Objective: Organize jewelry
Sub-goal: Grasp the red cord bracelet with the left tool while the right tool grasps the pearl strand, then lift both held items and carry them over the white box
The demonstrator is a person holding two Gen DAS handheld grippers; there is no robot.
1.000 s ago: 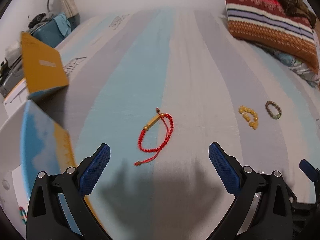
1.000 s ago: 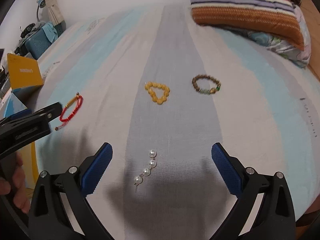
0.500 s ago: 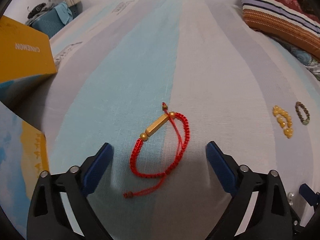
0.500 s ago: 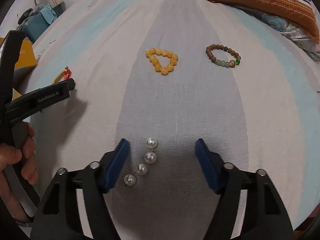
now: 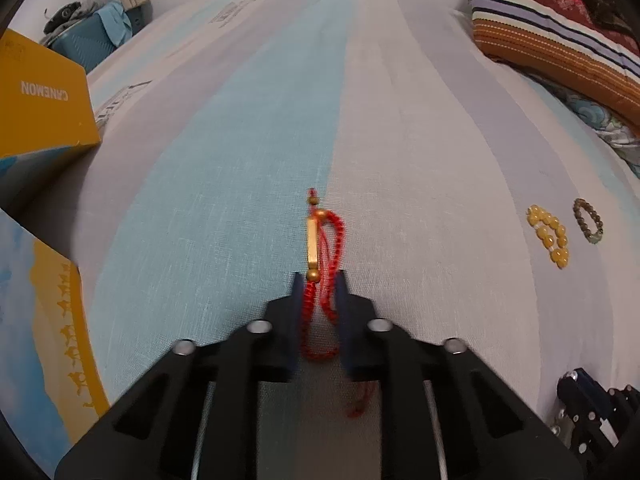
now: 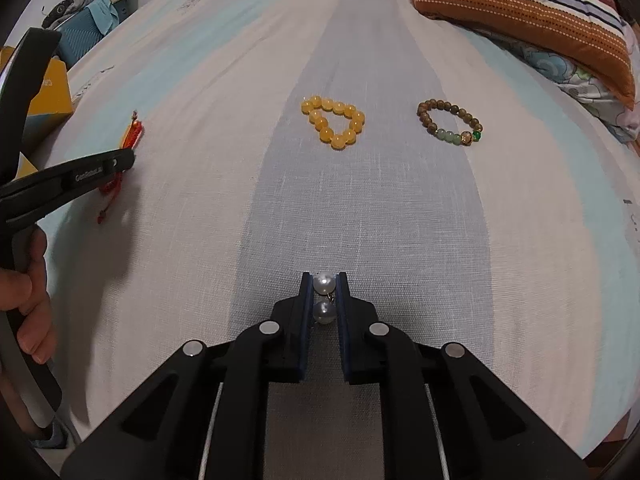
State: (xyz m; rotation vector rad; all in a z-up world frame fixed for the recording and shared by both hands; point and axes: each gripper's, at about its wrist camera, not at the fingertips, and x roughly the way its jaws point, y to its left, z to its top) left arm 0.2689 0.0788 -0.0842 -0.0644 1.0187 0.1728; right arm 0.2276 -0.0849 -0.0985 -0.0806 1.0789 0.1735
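Red cord bracelet (image 5: 326, 264): on the bed (image 5: 240, 160), gold bar's long axis pointing straight away from you; your left tool (image 5: 319, 280) has just closed on it. Pearl strand (image 6: 324, 298): likewise lengthwise, pinched in your just-closed right tool (image 6: 323, 280).
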